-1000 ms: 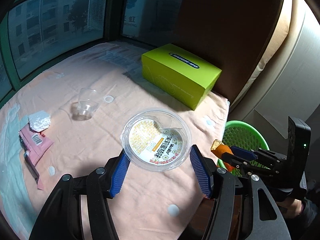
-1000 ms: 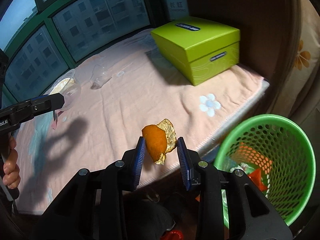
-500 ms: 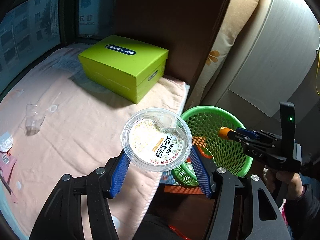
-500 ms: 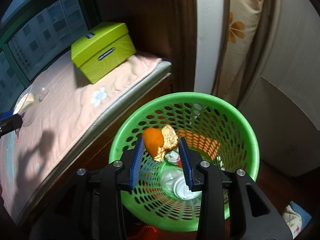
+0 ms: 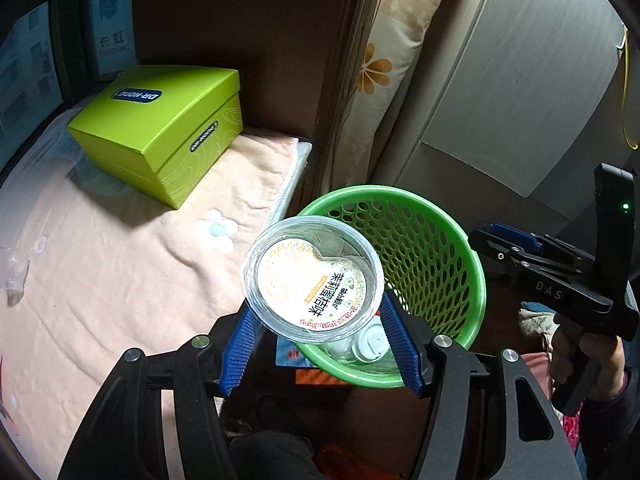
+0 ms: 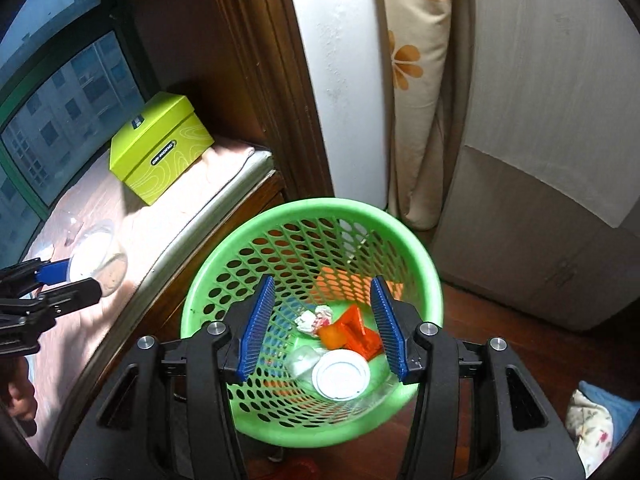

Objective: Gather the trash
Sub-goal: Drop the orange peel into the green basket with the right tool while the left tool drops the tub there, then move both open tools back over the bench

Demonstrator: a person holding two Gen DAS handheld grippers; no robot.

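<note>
**Mia:** What is the biggest thing here?

**Ben:** The pink blanket (image 5: 120, 280) on the bed. A lime green box (image 5: 160, 128) sits on it, near the wall.

**Mia:** And on the floor?

**Ben:** A green basket (image 6: 312, 210) with holes in its side. It stands just beside the bed. That is where the trash goes.

**Mia:** What is inside it?

**Ben:** A white round lid (image 6: 341, 376), an orange wrapper (image 6: 360, 334), a bit of orange peel (image 6: 332, 336) and a crumpled paper (image 6: 314, 318). They all lie at the bottom.

**Mia:** What does the right gripper (image 6: 322, 322) do?

**Ben:** It hangs right over the basket. Its blue jaws stand wide apart and nothing is between them.

**Mia:** And the left gripper (image 5: 320, 332)?

**Ben:** Its jaws squeeze a clear plastic cup (image 5: 312, 278) from both sides. The cup has a printed lid with writing on it. It is up in the air, over the near edge of the basket, between the bed and the basket.

**Mia:** Anything small?

**Ben:** A small clear cup (image 5: 14, 276) on the blanket, far off at the side.
</note>
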